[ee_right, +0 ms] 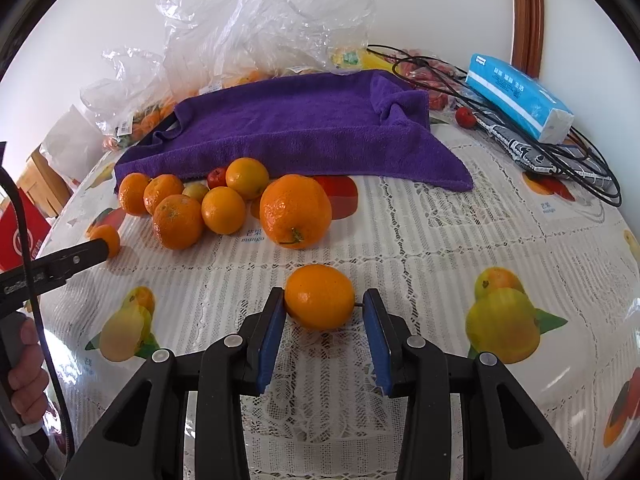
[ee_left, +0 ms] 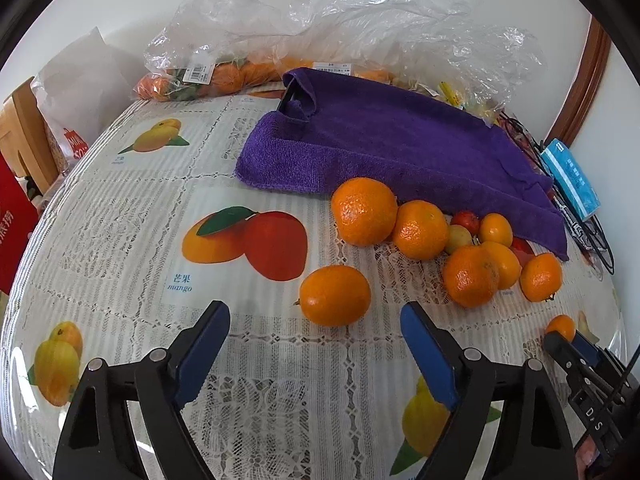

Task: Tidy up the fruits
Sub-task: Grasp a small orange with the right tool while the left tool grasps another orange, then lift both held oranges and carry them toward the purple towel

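My right gripper (ee_right: 324, 308) has a small oval orange fruit (ee_right: 319, 296) between its blue pads; the left pad touches it and a small gap shows at the right pad. The same fruit peeks over that gripper in the left wrist view (ee_left: 562, 326). My left gripper (ee_left: 316, 320) is open and empty, just short of another small orange fruit (ee_left: 335, 295) on the table. A cluster of oranges (ee_left: 364, 211), smaller orange fruits and small red fruits (ee_left: 466, 220) lies in front of a purple towel (ee_left: 380, 144). A large orange (ee_right: 295, 211) is nearest my right gripper.
The table has a fruit-print lace cloth (ee_left: 120, 208). Clear plastic bags with more fruit (ee_left: 224, 76) lie behind the towel by the wall. A blue tissue pack (ee_right: 520, 98) and black cables (ee_right: 560, 152) lie at the right. A wooden chair (ee_left: 24, 132) stands at the left.
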`<action>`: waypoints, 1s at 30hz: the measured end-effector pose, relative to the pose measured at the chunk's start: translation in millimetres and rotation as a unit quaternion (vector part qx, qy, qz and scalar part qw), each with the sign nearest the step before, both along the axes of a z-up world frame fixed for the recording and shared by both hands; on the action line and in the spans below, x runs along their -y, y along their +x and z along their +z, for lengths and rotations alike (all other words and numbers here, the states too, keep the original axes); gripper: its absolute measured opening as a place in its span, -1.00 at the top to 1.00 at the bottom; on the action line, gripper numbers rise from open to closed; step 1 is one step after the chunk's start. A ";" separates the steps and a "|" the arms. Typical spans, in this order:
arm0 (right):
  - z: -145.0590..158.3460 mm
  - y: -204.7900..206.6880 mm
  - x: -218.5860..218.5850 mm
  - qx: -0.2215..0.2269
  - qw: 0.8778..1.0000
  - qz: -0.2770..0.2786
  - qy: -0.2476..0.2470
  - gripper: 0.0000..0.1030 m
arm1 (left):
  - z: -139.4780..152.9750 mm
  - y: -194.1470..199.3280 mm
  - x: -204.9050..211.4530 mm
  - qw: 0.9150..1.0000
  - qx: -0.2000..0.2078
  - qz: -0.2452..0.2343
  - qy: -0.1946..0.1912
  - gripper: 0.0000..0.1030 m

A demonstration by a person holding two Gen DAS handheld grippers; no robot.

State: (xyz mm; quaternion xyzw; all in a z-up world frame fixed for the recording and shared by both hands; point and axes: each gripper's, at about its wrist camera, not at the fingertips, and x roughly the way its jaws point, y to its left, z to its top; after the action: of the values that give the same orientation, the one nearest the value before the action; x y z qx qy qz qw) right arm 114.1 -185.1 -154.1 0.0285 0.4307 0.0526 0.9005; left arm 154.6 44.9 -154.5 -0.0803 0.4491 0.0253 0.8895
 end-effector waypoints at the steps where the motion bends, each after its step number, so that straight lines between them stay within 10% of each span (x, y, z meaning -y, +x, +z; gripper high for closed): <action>1: 0.2 -0.3 0.6 0.000 1.000 0.002 0.002 0.23 | -3.2 3.1 0.3 1.000 -0.004 0.001 -0.002 -0.57; 10: 3.4 -2.6 -0.4 0.014 1.000 0.009 0.000 0.24 | -5.7 5.0 15.4 0.998 0.012 -0.018 0.054 0.28; 30: 41.0 3.1 -1.9 0.055 0.998 0.013 -0.006 0.24 | 22.9 -7.6 7.4 0.999 0.025 -0.033 0.009 0.35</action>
State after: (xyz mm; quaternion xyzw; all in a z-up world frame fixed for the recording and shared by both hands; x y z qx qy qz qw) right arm 117.2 -183.2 -113.1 0.0149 0.3814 0.0634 0.9221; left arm 147.0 37.5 -131.6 -0.0575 0.4291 -0.0022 0.9014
